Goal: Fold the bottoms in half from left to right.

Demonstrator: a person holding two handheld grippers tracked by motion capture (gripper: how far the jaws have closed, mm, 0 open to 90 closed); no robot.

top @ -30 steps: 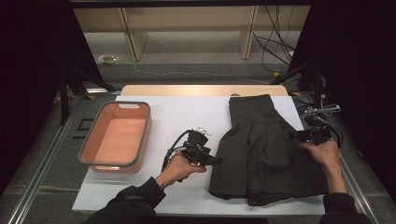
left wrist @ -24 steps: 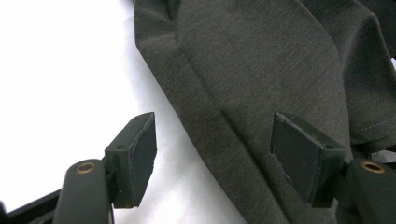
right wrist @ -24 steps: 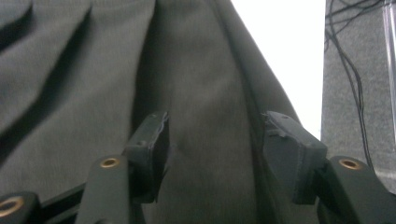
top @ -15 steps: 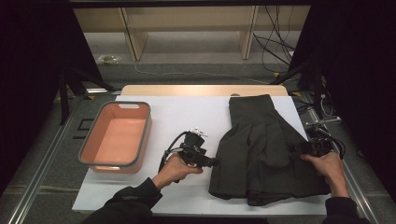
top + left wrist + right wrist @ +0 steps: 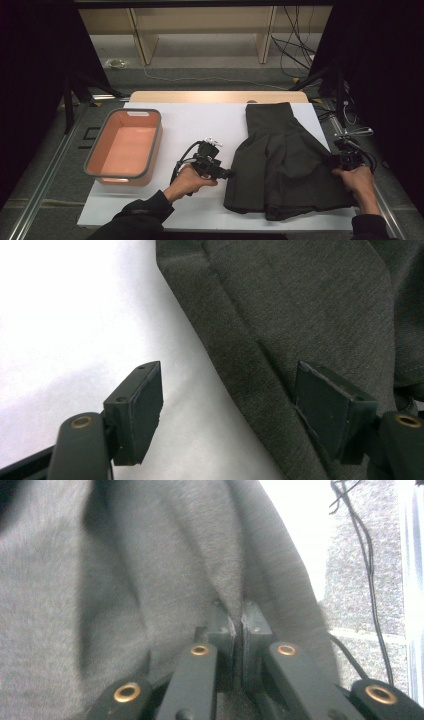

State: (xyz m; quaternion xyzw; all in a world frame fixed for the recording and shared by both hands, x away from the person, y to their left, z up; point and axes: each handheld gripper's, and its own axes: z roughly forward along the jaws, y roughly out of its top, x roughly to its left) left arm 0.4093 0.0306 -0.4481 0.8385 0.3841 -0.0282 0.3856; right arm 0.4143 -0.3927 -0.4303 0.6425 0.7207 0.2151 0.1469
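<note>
A dark grey garment (image 5: 280, 155) lies spread on the right half of the white table (image 5: 200, 125). My left gripper (image 5: 231, 175) is open at the garment's left edge. In the left gripper view (image 5: 227, 415), one pad rests over the cloth (image 5: 310, 305) and the other over bare table. Its jaws have just been opening a little. My right gripper (image 5: 332, 161) sits at the garment's right edge. Its jaws have just been closing and in the right gripper view (image 5: 238, 625) they pinch a fold of the grey fabric (image 5: 100, 580).
A salmon-coloured basin (image 5: 156, 140) with a grey rim stands on the table's left side. Bare white tabletop lies between it and the garment. Cables (image 5: 350, 132) trail off the table's right edge, and shelving legs stand on the floor beyond.
My right gripper has slid a little nearer along the garment's right edge and shut on the fabric. The left gripper has kept its place.
</note>
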